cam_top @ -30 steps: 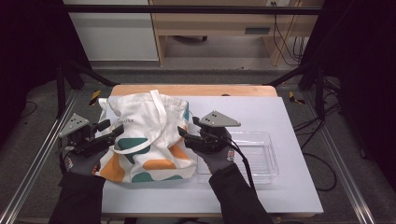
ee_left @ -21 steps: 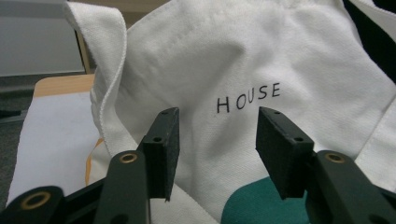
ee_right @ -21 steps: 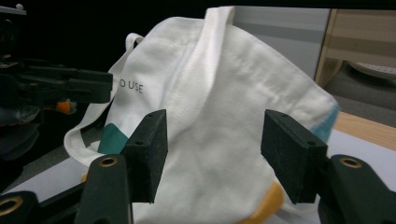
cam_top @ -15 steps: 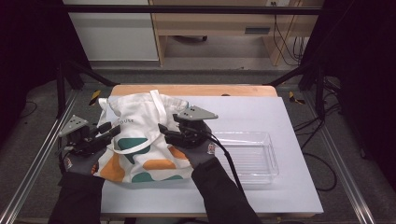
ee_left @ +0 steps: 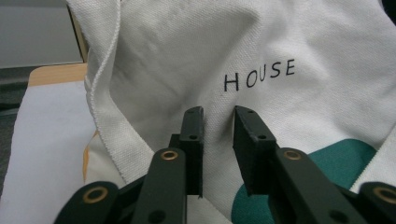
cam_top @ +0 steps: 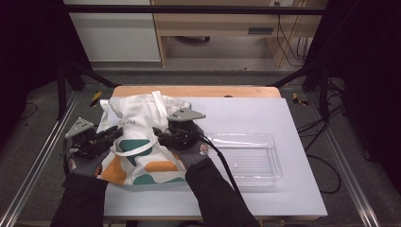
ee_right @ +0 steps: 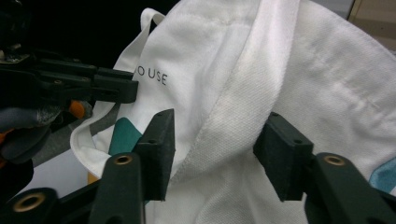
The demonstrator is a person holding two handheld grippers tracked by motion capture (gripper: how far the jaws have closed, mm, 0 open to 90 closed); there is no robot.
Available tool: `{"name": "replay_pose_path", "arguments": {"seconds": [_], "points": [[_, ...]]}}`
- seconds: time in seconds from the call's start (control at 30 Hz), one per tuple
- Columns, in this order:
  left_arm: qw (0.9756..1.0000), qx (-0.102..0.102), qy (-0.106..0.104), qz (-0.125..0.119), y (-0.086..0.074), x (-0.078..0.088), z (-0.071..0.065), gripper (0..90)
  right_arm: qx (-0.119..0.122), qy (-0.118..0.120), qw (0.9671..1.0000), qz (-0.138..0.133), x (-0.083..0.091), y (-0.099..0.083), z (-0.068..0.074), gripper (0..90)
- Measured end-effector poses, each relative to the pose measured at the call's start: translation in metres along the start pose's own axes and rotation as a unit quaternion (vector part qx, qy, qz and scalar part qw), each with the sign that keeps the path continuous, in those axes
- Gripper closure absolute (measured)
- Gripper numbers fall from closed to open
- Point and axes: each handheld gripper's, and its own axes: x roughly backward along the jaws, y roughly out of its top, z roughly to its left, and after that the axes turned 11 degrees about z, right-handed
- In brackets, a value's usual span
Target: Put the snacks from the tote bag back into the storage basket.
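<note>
White board (cam_top: 246, 118) covers the table top, with a wooden edge showing at its far side and a dark floor around it. Taking the tote bag (cam_top: 142, 142) as landmark: it lies flat on the left part of the board, white canvas printed with green and orange shapes and the word HOUSE.

At the bag's left edge sits the left gripper (cam_top: 113, 135). Its jaws have just been closing; they stand a narrow gap apart with the canvas (ee_left: 261, 51) bulging between them, not clearly pinched.

On the bag's right half rests the right gripper (cam_top: 160, 135). Its jaws have just been closing too, yet remain widely parted, straddling a white strap (ee_right: 243, 107) without pressing it.

Right of the bag, just beside it, lies a clear plastic tray (cam_top: 272, 146).
</note>
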Motion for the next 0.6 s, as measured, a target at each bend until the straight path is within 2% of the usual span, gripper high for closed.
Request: {"name": "replay_pose_path", "arguments": {"seconds": [0.03, 0.23, 0.3, 0.43, 0.6], "points": [[1.0, -0.002, 0.001, 0.002, -0.0001, 0.0001, -0.0003, 76.3, 0.002, -0.004, 1.0, 0.004, -0.001, -0.0005, 0.0008, 54.6], [1.0, -0.006, 0.001, 0.007, -0.0006, 0.0, -0.001, 83.7, 0.008, -0.008, 0.9999, 0.01, -0.0021, -0.002, 0.0024, 63.1], [0.9999, -0.009, 0.001, 0.009, -0.0009, -0.0001, -0.0019, 85.5, 0.013, -0.011, 0.9997, 0.015, -0.0021, -0.0031, 0.0026, 69.1], [0.9999, -0.009, -0.001, 0.011, -0.001, 0.0008, -0.0024, 86.9, 0.012, -0.006, 0.9998, 0.017, -0.001, -0.0044, 0.0016, 77.2], [0.9999, -0.003, -0.011, 0.009, -0.002, 0.0024, -0.0003, 85.7, 0.015, 0.002, 0.9998, 0.016, 0.0023, -0.0054, 0.0015, 81.0]]}}
